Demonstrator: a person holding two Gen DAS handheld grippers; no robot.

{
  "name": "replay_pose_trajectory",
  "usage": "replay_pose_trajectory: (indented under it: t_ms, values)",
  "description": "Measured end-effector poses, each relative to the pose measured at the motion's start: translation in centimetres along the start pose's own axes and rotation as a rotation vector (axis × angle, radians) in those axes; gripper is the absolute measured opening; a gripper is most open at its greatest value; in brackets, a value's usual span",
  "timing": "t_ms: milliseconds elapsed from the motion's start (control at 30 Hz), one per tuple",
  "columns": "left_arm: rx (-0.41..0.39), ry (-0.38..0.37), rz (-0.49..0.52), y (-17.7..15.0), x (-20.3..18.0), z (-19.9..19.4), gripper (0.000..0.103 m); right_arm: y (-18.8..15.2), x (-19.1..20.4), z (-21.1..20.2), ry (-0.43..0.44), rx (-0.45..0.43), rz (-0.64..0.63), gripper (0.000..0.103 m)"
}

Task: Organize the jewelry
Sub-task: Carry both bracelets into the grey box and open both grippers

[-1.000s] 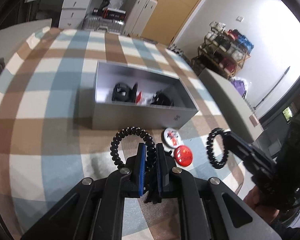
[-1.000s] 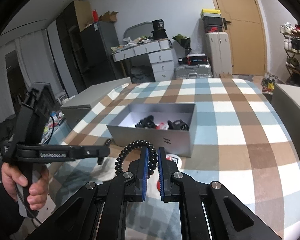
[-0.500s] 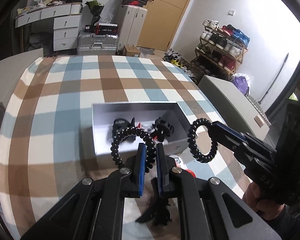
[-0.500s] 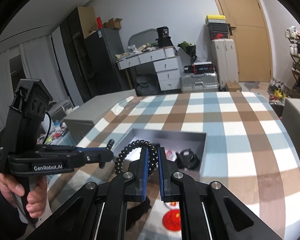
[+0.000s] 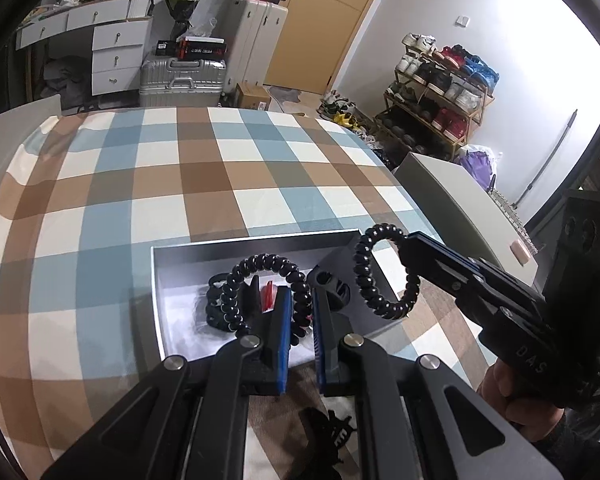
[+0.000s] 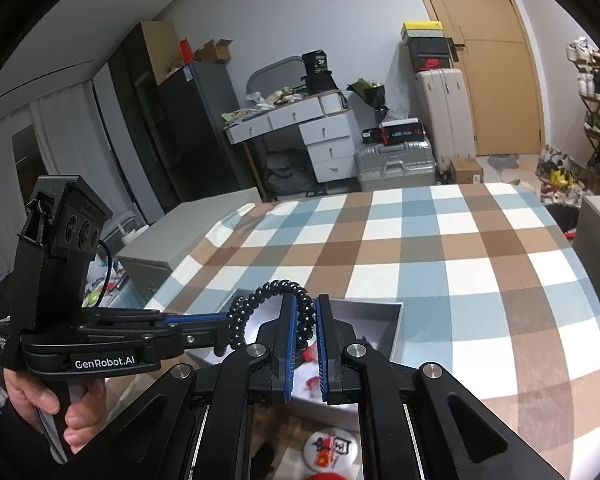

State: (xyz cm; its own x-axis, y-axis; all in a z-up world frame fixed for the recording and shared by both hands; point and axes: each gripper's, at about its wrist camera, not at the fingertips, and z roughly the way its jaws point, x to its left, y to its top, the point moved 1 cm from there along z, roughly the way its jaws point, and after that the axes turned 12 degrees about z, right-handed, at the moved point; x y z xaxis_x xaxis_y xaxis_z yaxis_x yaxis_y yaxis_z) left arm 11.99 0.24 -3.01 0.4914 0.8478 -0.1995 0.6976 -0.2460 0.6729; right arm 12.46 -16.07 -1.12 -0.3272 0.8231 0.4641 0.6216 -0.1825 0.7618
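My left gripper (image 5: 300,300) is shut on a black spiral hair tie (image 5: 260,264) and holds it above the open grey box (image 5: 180,248). My right gripper (image 6: 303,320) is shut on a second black spiral hair tie (image 6: 276,286); in the left wrist view that tie (image 5: 380,272) hangs over the box's right end. The box (image 6: 380,308) holds black hair clips (image 5: 332,284) and a small red item (image 5: 269,292). The left gripper's fingers (image 6: 196,322) reach in from the left in the right wrist view.
The box sits on a table with a brown, blue and white checked cloth (image 5: 220,168). A white round badge (image 6: 332,446) and a red one lie on the cloth in front of the box. A black clip (image 5: 332,428) lies under my left gripper. Furniture stands beyond the table.
Both grippers have risen and moved forward with their hair ties, from in front of the box to above its inside. The badges have passed below the grippers.
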Motion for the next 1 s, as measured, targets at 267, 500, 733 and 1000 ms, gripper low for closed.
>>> replay_pose_trajectory:
  t_ms: [267, 500, 733, 1000]
  values:
    - [0.028, -0.018, 0.001, 0.4, 0.1, 1.5, 0.005, 0.1, -1.0, 1.6, -0.008, 0.032, 0.005, 0.009]
    - [0.041, -0.021, 0.003, 0.6, 0.1, 2.2, 0.005, 0.1, -1.9, 2.6, -0.010, 0.054, 0.025, 0.009]
    - [0.038, -0.035, 0.004, 0.8, 0.4, 2.4, 0.005, 0.2, -1.9, 3.1, -0.015, 0.058, 0.024, 0.009]
    - [0.013, -0.058, -0.008, 0.8, 0.9, 2.2, 0.012, 0.3, -1.7, 3.5, -0.010, 0.076, 0.008, 0.011]
